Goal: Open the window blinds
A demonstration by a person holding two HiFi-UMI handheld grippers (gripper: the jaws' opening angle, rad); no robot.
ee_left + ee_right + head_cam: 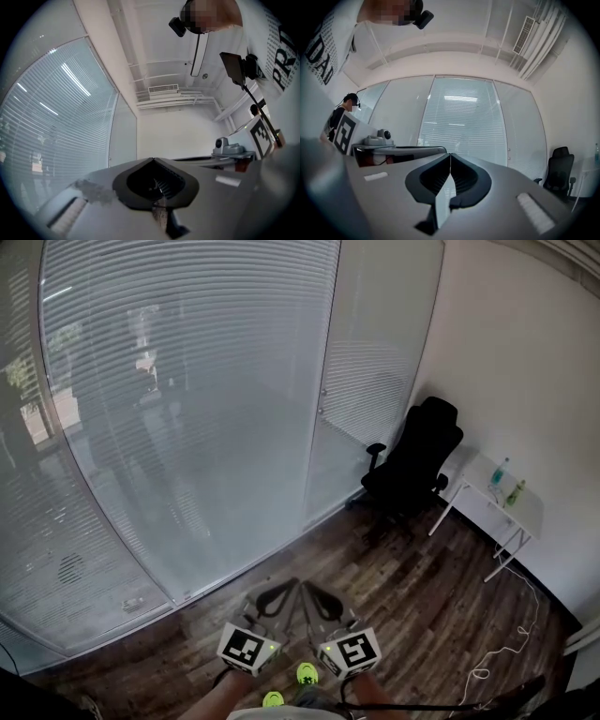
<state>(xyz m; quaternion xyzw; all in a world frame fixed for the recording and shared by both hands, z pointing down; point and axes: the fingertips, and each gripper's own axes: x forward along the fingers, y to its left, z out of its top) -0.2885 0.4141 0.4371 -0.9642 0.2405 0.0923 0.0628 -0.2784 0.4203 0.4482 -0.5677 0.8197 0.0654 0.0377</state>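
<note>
Left tongs: we see the left tongs (pixel 275 599) (pixel 153 160) with jaws pressed together tip to tip and nothing caught in them, low over the near edge of the wooden floor (pixel 403 587)
Right tongs: the right tongs (pixel 321 602) (pixel 450 155) sit just beside them, jaws likewise together and empty
Gap: a band of bare floor lies between the tips and the foot of the blinds (pixel 187 381) (pixel 51 122) (pixel 461 117), so we judge neither pair within touch of anything
Blinds: they hang ahead of and above both tongs, well apart from them, with the slats closed over most of the curved glass
Long axis: each slat runs level, side to side; the sheet as a whole hangs upright
Bearing: the right tongs face the middle panel squarely, while for the left tongs the blinds fall off to their left and a white wall (pixel 178 136) lies ahead
Nearer hand: we cannot call either nearer; they sit side by side at much the same remove
Control: we make out no cord or wand in any view
Next move: we judge the approach comes first, forward and up, and the jaws must part before they can take a control
Aside: an office chair (pixel 412 465) and a white table (pixel 483 507) stand in the right corner of the floor, clear of our line to the blinds
</note>
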